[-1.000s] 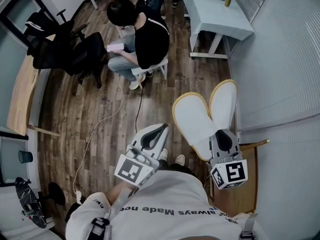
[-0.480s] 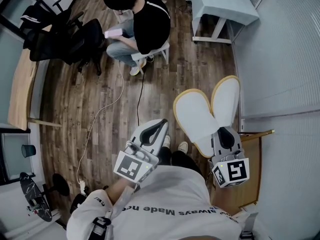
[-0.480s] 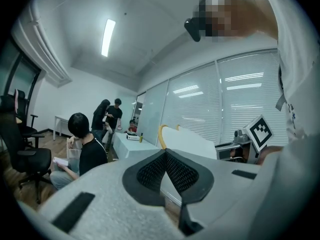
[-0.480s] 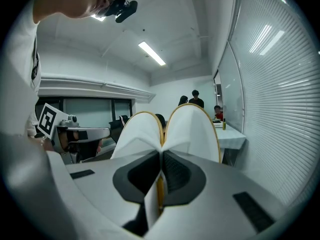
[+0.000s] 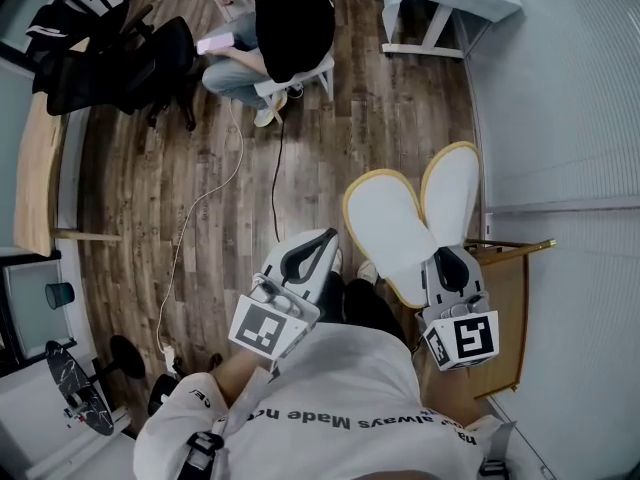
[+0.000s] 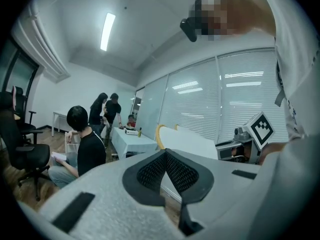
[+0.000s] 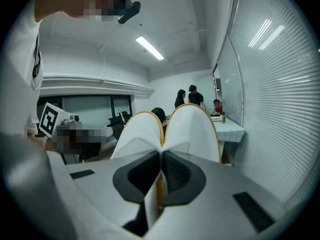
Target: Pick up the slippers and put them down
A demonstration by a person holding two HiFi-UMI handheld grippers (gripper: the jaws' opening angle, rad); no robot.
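Far left of the small wooden table [image 5: 505,313]: a wooden desk edge [image 5: 35,168], black office chairs [image 5: 110,58], and a skateboard [image 5: 72,400] low in the head view. Closer to the table, a seated person in a black shirt [image 5: 290,23] and a thin white cable [image 5: 195,228] trail across the plank floor [image 5: 330,138].

Left gripper [image 5: 325,240]: left of the table, pad tips meeting, nothing between them.

Slippers [image 5: 400,223]: just left of the table, off the floor, toes pointing away from it. The heels are pinched in the right gripper [image 5: 446,253], whose jaws are clamped tight on them.

Slatted blinds [image 5: 560,98] stand close behind and right of the table, near the right-hand slipper.

Only the left gripper view shows two people standing at a white table [image 6: 131,140]. Only the right gripper view shows the grip itself: both heel edges squeezed between the black pads [image 7: 176,171].

Slippers: flat white faces with yellow rims, splayed in a V.
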